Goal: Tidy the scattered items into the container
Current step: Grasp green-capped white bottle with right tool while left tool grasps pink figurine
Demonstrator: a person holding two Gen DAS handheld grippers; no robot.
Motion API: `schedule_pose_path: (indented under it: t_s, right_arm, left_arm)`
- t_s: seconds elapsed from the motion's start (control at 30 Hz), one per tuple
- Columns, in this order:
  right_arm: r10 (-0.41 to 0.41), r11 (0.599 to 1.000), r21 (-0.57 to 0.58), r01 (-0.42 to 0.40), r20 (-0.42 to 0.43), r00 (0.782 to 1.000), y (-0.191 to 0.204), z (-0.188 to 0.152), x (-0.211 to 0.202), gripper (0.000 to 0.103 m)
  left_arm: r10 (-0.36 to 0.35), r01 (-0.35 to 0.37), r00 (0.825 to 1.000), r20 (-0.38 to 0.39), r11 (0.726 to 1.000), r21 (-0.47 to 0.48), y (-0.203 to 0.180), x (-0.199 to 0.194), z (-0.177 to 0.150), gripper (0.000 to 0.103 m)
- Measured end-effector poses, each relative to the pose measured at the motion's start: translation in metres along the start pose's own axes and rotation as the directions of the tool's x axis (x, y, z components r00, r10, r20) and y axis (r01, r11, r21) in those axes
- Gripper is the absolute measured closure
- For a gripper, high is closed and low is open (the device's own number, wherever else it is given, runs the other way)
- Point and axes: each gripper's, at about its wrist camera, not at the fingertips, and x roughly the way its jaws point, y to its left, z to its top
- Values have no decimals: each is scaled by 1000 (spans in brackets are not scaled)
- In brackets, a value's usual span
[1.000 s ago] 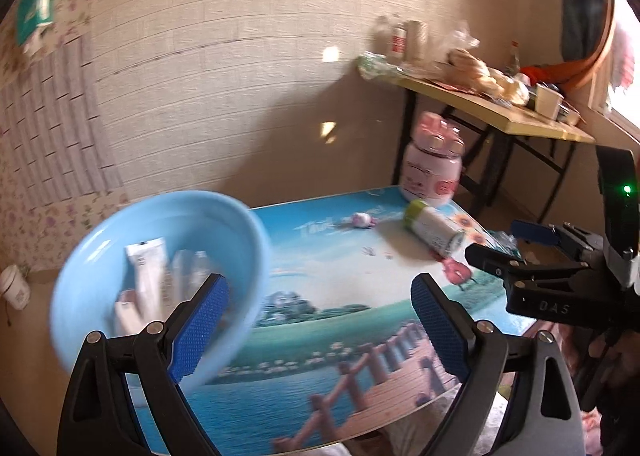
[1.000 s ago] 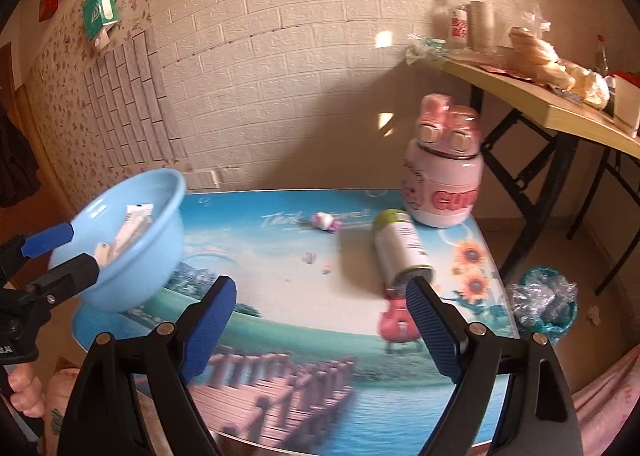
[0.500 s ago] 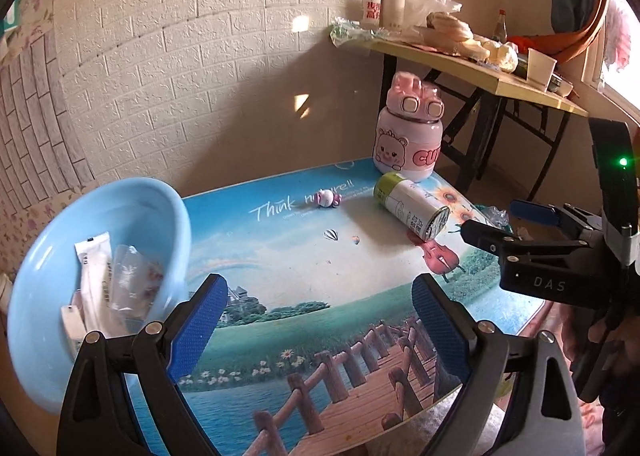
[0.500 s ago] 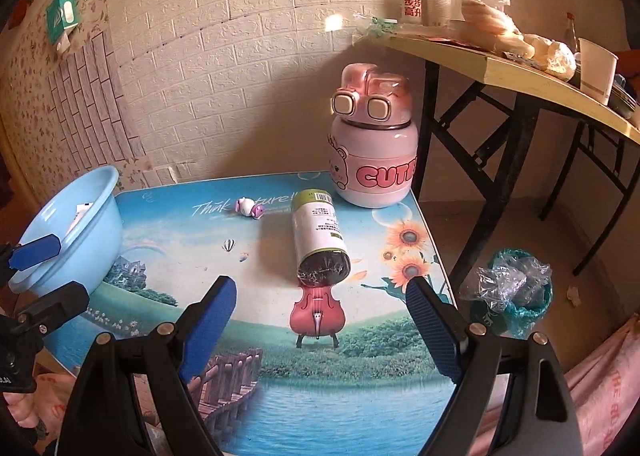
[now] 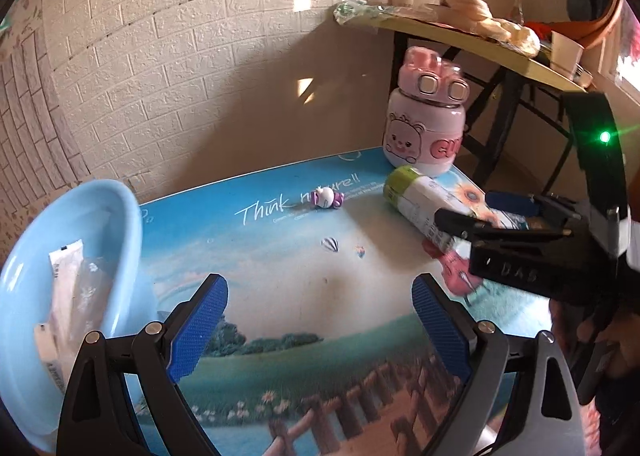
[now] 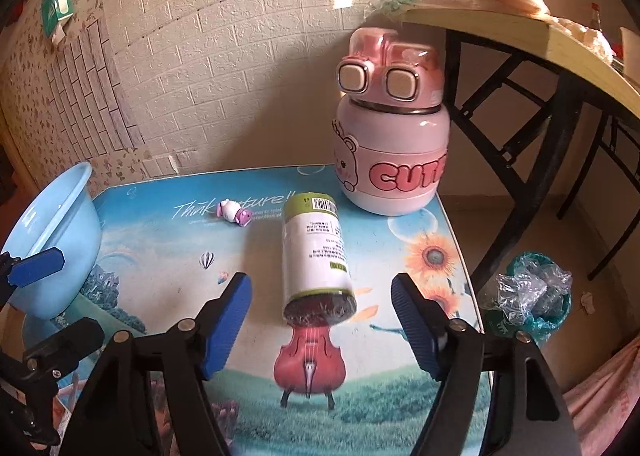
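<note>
From my left wrist, my left claw (image 5: pixel 320 320) hangs released above the surface (image 5: pixel 304 296). The blue basin (image 5: pixel 72 256) sits at its left, holding what look like blurred sachets. My right claw (image 5: pixel 472 212) crosses before the lying canister (image 5: pixel 416 200).

From my right wrist, my right claw (image 6: pixel 320 316) gapes, released, with the canister (image 6: pixel 316 252) lying between its fingers. A small toy (image 6: pixel 234 212) lies beside it; the pink jar (image 6: pixel 390 136) stands behind.

A wall of white bricks (image 6: pixel 224 56) stands behind the low picture table (image 6: pixel 168 256). Bright sun spots (image 5: pixel 303 2) sit on it. A yellow table with black legs (image 6: pixel 516 32) stands at the right, on a tan floor (image 6: pixel 536 224).
</note>
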Motion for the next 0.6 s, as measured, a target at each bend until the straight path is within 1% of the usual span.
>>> schedule_pose_path:
  t_s: [0.17,0.37,0.47,0.5,0.53,0.6]
  right_arm:
    - [14,1000,-16,-15,-36,999,0,6,26,29]
    - [16,999,-30,-18,-71,997,0,15,51,33]
    - [26,999,-36,-29,-82,996,1,16,59,39]
    - [30,999,-37,-34,-86,996,1,16,62,44]
    - [42,998,-36,-46,-103,994,1,16,65,51]
    - [57,997,-36,-62,-112,992,1,17,68,56]
  left_arm:
    - [-1,1,1000,-13,998,-62,6,20,8,9]
    - [0,-3,999,-42,997,-72,8,44,15,9]
    - [2,-6,999,-54,997,-72,9,53,18,9]
    - [1,-5,998,-58,997,-74,10,55,19,9]
    - [-1,-4,998,-63,997,-76,10,57,20,9]
    - [-1,-5,997,-76,997,-78,11,64,23,9]
